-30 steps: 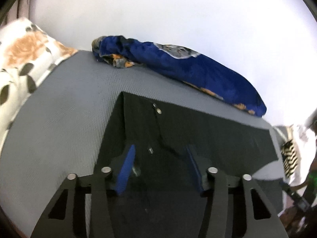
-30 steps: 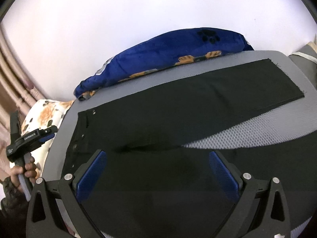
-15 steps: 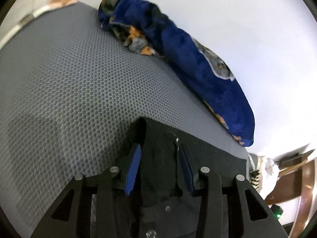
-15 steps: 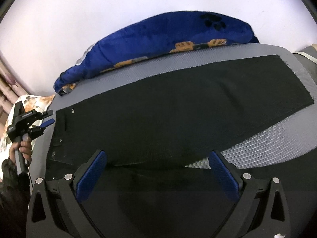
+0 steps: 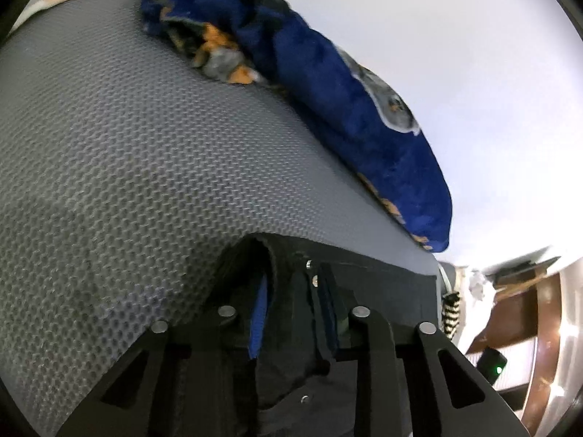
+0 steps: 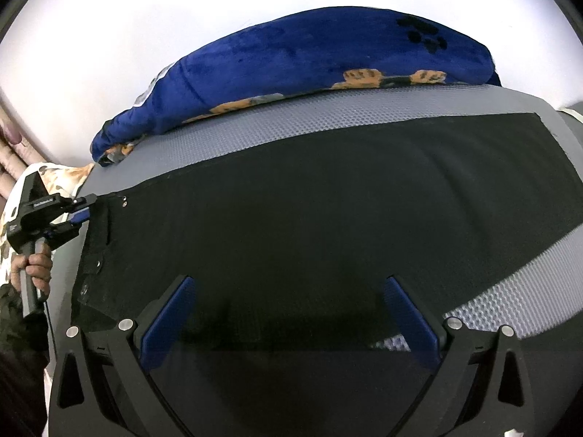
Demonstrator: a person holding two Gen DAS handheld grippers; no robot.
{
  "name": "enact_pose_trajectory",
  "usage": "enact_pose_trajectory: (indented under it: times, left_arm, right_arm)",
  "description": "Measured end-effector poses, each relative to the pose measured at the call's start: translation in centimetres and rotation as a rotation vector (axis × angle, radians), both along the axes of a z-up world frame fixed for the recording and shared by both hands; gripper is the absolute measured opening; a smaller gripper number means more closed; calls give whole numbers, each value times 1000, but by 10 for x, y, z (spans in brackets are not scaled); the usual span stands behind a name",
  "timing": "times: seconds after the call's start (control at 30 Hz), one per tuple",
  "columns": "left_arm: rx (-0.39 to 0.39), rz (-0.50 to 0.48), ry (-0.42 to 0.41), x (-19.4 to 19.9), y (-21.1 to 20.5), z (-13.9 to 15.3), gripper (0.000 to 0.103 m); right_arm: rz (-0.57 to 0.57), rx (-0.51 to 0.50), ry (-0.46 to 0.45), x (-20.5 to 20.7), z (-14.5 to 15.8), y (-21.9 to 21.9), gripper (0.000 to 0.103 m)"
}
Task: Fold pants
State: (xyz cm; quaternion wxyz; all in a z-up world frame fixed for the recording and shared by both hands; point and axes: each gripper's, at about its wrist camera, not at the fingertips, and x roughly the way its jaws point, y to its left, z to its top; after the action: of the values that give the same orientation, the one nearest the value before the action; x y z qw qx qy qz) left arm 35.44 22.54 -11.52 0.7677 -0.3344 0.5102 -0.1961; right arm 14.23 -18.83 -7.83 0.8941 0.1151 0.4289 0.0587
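Left hand-held gripper (image 5: pixel 291 313): jaws have just been closing, now clamped on the waistband corner of the black pants (image 6: pixel 328 225), which lie flat on the grey mat (image 5: pixel 127 164). Right hand-held gripper (image 6: pixel 291 313): jaws apart above the pants, now nearer the fabric.

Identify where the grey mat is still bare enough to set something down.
Free: the grey mat left of the black pants, and a strip between pants and blue blanket. Crowded: the waistband corner, where the left gripper is.

Home bedroom: grey mattress (image 5: pixel 120 153), blue plush blanket (image 6: pixel 309 69), floral pillow (image 6: pixel 62 178).
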Motion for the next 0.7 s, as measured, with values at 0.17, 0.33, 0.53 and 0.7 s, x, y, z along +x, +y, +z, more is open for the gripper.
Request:
enact_pose_trajectory:
  times: [0.17,0.33,0.53,0.7]
  left_arm:
    - [-5,-53,36,15,-11,-9,25]
    - [10,-90,39,26,-12,-10,25]
    - [-14,-34,17,27,-26,-15,25]
    - [-41,24,-36,8,-32,-9,8]
  right_arm:
    - [12,5,-7,9,-1,4,102]
    - [39,-5,-33,13,2,6,102]
    - [55,-18,-12,30,-8,2,102]
    - [105,-67,-4,51,-7,-4,102]
